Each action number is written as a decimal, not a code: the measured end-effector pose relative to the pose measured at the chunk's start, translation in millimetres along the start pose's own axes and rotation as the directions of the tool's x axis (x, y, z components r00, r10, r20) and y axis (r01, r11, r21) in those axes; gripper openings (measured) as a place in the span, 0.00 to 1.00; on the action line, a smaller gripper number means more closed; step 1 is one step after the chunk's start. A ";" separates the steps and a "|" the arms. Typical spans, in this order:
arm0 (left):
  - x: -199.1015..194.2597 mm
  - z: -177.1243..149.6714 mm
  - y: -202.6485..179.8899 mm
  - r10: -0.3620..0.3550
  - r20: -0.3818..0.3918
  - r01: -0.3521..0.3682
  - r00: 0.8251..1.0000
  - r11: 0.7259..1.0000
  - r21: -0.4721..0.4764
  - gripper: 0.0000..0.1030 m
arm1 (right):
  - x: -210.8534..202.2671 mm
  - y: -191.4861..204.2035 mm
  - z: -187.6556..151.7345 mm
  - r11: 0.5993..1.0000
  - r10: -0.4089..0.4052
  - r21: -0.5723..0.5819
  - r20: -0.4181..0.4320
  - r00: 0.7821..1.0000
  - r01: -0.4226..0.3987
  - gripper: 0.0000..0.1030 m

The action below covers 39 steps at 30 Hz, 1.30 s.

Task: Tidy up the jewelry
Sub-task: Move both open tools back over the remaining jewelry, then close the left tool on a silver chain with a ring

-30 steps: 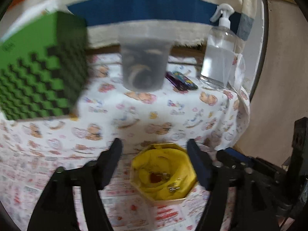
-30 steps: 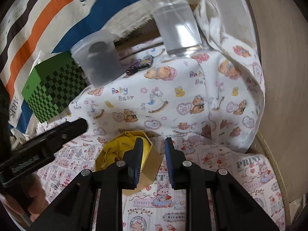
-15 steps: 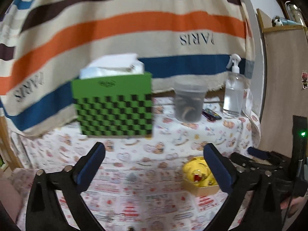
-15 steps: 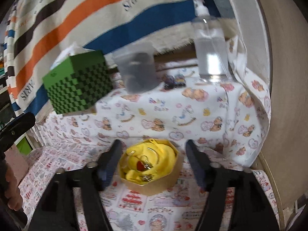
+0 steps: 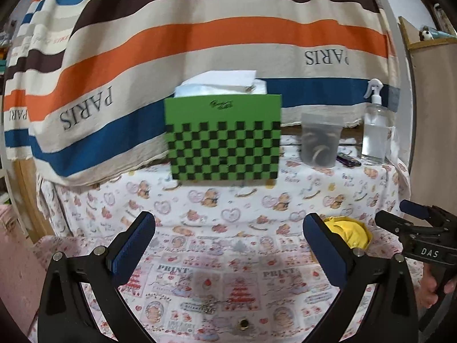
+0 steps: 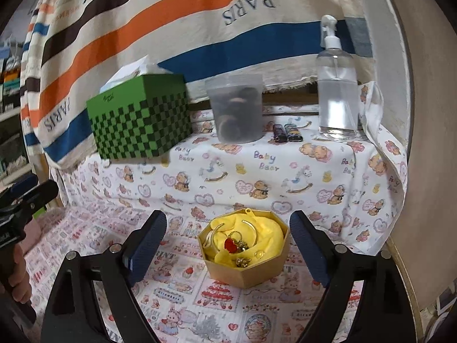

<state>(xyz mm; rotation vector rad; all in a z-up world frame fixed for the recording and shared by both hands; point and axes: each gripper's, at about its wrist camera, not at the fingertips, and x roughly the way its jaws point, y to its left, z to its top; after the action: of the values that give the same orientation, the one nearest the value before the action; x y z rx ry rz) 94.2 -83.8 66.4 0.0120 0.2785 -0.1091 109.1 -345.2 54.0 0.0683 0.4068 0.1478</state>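
front cloth [image 6: 182, 300]: open | back blocked: tissue box [image 6: 141, 115], cup [image 6: 235, 108], bottle [image 6: 337, 97]

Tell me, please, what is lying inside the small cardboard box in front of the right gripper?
The cardboard box holds a crumpled yellow cloth with a red heart charm, gold bangles and small trinkets on top. Anything beneath the cloth is covered.

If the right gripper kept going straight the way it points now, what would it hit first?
Most likely the jewelry box, centred ahead of the right gripper, whose opening jaws hold nothing. How far ahead is unclear, so it could pass above the rim onto the cloth-covered step.
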 end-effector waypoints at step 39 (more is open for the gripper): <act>84.6 -61.3 39.1 -0.018 -0.520 -0.016 0.854 0.998 -0.061 0.50 | 27.2 21.3 -19.8 0.996 -0.042 -0.078 -0.106 0.993 0.034 0.87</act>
<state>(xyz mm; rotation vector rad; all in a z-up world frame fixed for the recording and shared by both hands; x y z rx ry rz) 162.6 -52.2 -16.0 -0.0226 0.8287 -0.0968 123.2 -319.1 27.2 -0.0230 0.5097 0.1299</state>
